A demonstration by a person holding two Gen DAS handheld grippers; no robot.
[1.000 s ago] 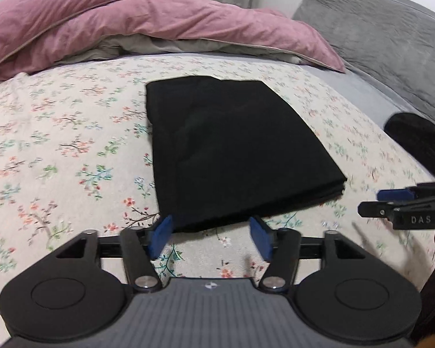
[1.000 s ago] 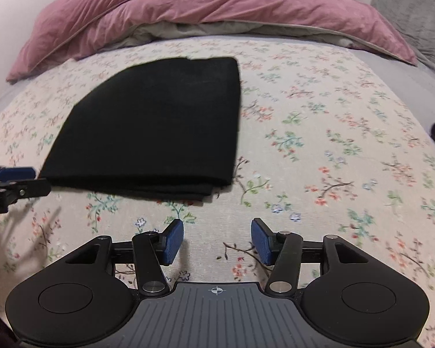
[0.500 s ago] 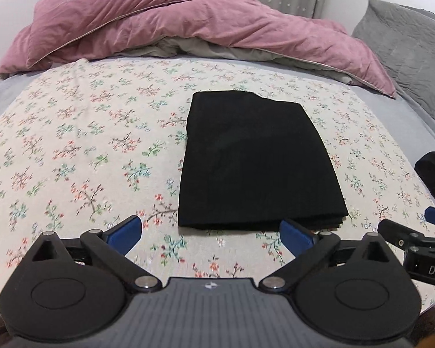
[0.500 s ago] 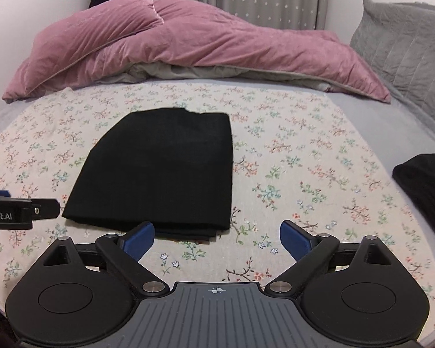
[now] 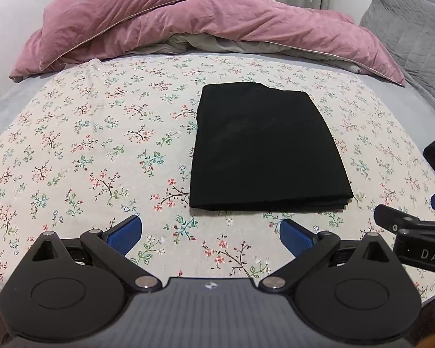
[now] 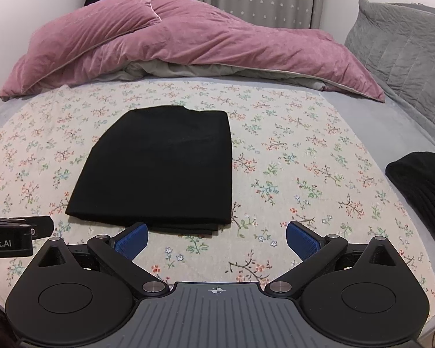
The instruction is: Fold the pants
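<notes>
One pair of black pants (image 5: pixel 266 150), folded into a rectangle, flat on the floral bedsheet (image 5: pixel 95 145). Second dark garment (image 6: pixel 420 182) cut off at frame edge, unidentifiable. Left claw (image 5: pixel 210 233) and right claw (image 6: pixel 216 239) both spread wide, grasping nothing.

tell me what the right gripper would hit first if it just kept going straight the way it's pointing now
Probably the floral bedsheet, just right of the folded black pants. The right gripper is open, and its centre line passes near the pants' right edge, so a brush with that edge is possible. Depth is hard to judge through the fisheye.
</notes>
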